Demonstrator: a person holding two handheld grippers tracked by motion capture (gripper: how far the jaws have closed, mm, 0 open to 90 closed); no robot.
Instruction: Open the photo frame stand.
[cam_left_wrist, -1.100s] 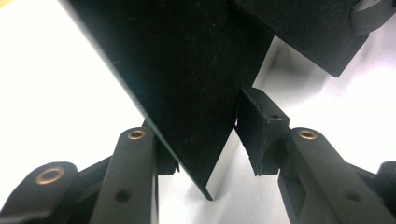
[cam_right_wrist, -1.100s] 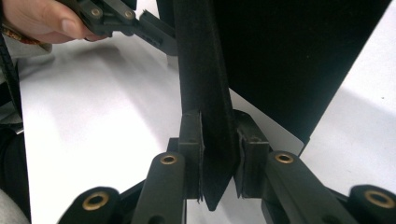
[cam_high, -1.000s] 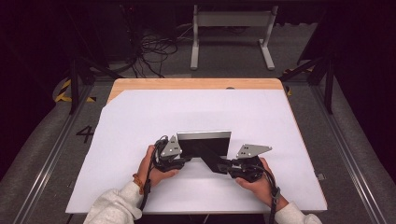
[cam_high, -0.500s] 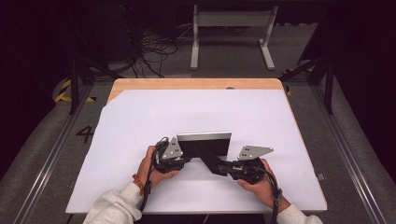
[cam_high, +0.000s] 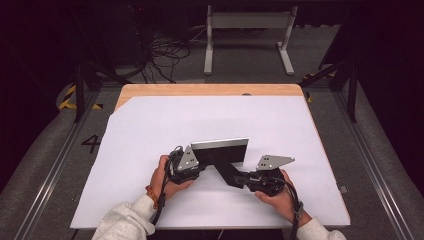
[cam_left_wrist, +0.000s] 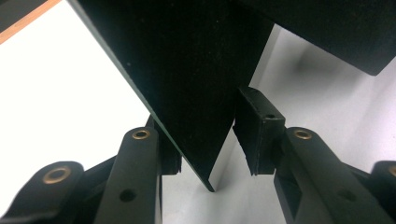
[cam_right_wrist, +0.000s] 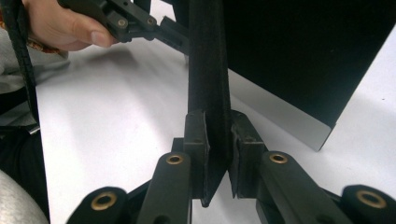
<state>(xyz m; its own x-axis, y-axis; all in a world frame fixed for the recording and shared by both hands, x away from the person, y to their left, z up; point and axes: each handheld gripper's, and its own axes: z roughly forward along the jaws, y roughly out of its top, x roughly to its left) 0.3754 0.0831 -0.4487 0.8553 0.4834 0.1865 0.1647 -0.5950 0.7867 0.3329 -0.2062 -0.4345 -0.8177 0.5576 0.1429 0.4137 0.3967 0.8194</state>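
A black folding board stands on the white sheet. Its upright panel (cam_high: 220, 151) faces away, and a black flap (cam_high: 226, 171) runs from it toward the near right. My left gripper (cam_high: 202, 162) reaches in from the left at the panel's near corner. In the left gripper view the panel (cam_left_wrist: 187, 70) sits slanted between the jaws of this gripper (cam_left_wrist: 208, 140), with both pads against it. My right gripper (cam_high: 239, 177) points left. In the right gripper view its pads (cam_right_wrist: 217, 149) are clamped on the flap (cam_right_wrist: 208, 70), with the panel (cam_right_wrist: 303, 56) behind.
A white sheet (cam_high: 150, 130) covers most of the wooden table (cam_high: 200, 90). On the floor beyond the table are a grey metal stand (cam_high: 247, 20) and loose cables (cam_high: 160, 55). The person's hand (cam_right_wrist: 60, 28) on the left gripper shows in the right gripper view.
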